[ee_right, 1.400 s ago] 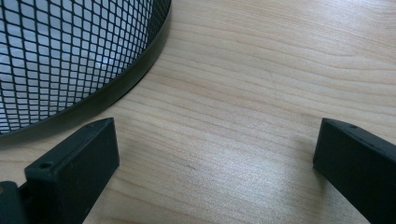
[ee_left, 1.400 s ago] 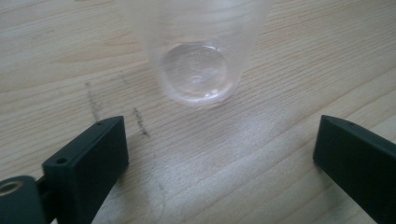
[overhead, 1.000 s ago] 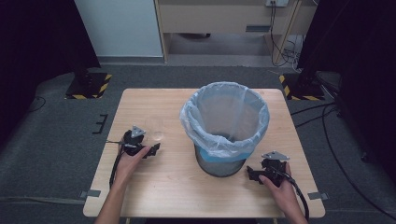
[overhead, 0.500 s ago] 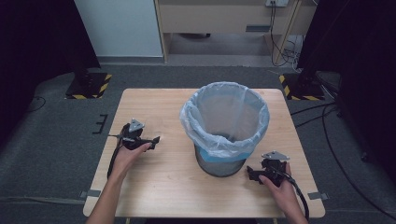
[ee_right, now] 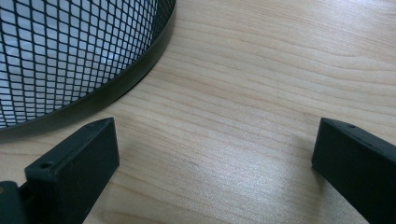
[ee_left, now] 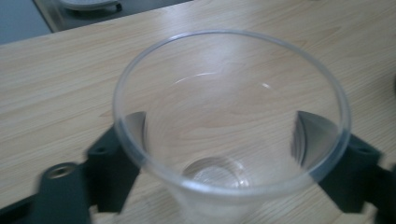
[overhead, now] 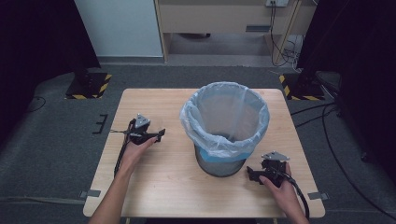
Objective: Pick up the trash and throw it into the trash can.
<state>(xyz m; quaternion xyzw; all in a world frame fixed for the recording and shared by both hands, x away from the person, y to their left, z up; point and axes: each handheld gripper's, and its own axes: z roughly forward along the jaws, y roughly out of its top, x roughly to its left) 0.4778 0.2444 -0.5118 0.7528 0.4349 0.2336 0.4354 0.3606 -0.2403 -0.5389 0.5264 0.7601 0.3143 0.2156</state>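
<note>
- Clear plastic cup [ee_left: 231,126] is sitting between the jaws of the left claw [overhead: 150,136], mouth toward the camera, its walls pressed by both black jaws in the left gripper view, so the left claw is clenching on it.
- In the high view that claw is hovering near the left edge of the tabletop [overhead: 154,186], beside the waste bin [overhead: 225,126], with a clear gap to the bin's rim.
- Judging by this, the carry step is in hand: the cup is gripped and heading for disposal.
- Next move, as I read it: lifting the cup above the rim of the white liner bag [overhead: 224,114], bringing it over the opening, then letting the jaws part so it drops inside.
- Right claw [overhead: 256,174] is resting low by the front right corner of the tabletop, just beside the bin's mesh base [ee_right: 70,51]; its jaws are standing wide apart with nothing but bare wood between them.
- That hand looks placed to steady the bin if it shifts.
</note>
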